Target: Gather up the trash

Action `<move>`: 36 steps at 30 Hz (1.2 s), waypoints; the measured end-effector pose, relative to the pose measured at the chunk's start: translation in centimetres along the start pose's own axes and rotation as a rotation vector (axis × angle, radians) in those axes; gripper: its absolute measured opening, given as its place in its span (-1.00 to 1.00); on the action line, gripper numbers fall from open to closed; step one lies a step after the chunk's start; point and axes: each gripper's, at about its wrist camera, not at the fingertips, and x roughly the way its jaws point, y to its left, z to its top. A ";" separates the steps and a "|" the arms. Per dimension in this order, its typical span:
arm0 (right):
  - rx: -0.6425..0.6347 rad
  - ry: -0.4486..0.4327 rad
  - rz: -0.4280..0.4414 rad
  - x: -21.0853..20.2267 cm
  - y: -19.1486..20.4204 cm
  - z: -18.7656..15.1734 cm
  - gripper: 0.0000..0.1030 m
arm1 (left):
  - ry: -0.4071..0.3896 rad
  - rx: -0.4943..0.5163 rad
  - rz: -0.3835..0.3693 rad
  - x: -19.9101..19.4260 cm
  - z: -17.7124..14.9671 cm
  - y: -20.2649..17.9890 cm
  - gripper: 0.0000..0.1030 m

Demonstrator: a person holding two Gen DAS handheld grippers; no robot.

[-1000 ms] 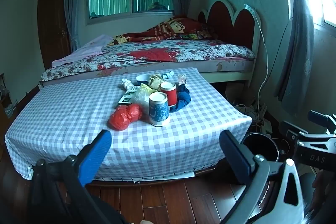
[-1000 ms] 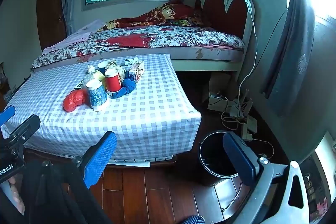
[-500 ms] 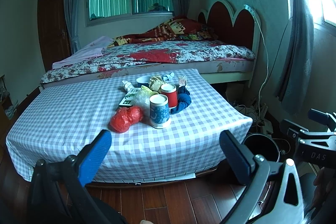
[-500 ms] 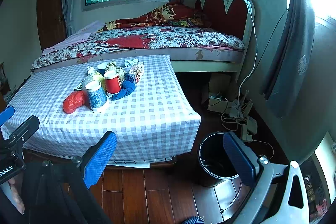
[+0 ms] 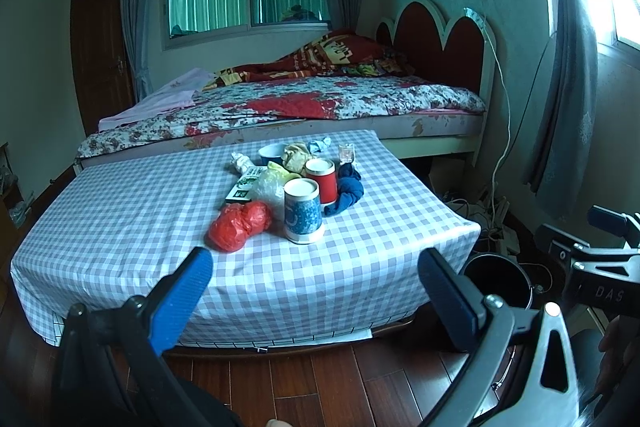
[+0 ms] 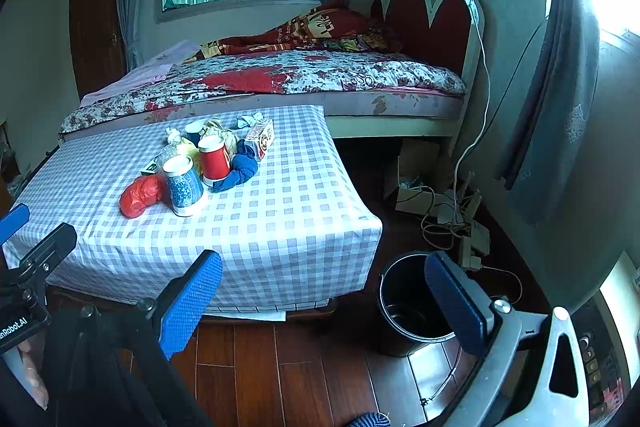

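A low table with a checked cloth (image 5: 140,219) (image 6: 288,227) carries a cluster of items: a crumpled red plastic bag (image 5: 238,225) (image 6: 140,195), a clear plastic bag (image 5: 269,183), crumpled paper (image 5: 296,155), a white wad (image 5: 240,161), a blue cloth (image 5: 347,191) (image 6: 240,169), a small carton (image 6: 262,139), a blue cup (image 5: 302,216) (image 6: 183,185) and a red cup (image 5: 321,180) (image 6: 214,159). A black bin (image 6: 412,303) (image 5: 496,277) stands on the floor right of the table. My left gripper (image 5: 316,291) is open and empty, short of the table's front edge. My right gripper (image 6: 324,295) is open and empty, near the bin.
A bed (image 5: 320,103) with a red headboard stands behind the table. Cables and a power strip (image 6: 460,227) lie on the wooden floor by the right wall. Curtains (image 5: 568,87) hang at the right. A dark door (image 5: 100,39) is at the left.
Both grippers have drifted slightly; the table and its items sit a little lower in both views. Jaws stay open and empty.
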 end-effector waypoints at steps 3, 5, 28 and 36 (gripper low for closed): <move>0.001 -0.001 0.000 0.0 0.0 0.0 0.98 | 0.000 0.001 0.000 0.0 0.0 0.0 0.99; 0.001 -0.001 0.001 0.0 0.0 0.0 0.98 | 0.001 0.001 -0.001 0.0 0.0 0.0 0.99; 0.007 0.001 0.006 -0.2 -0.1 -0.2 0.98 | -0.004 0.004 -0.005 -0.2 -0.2 -0.1 0.99; 0.008 0.000 0.005 -0.2 -0.1 -0.3 0.98 | -0.006 0.005 -0.006 -0.3 -0.2 -0.2 0.99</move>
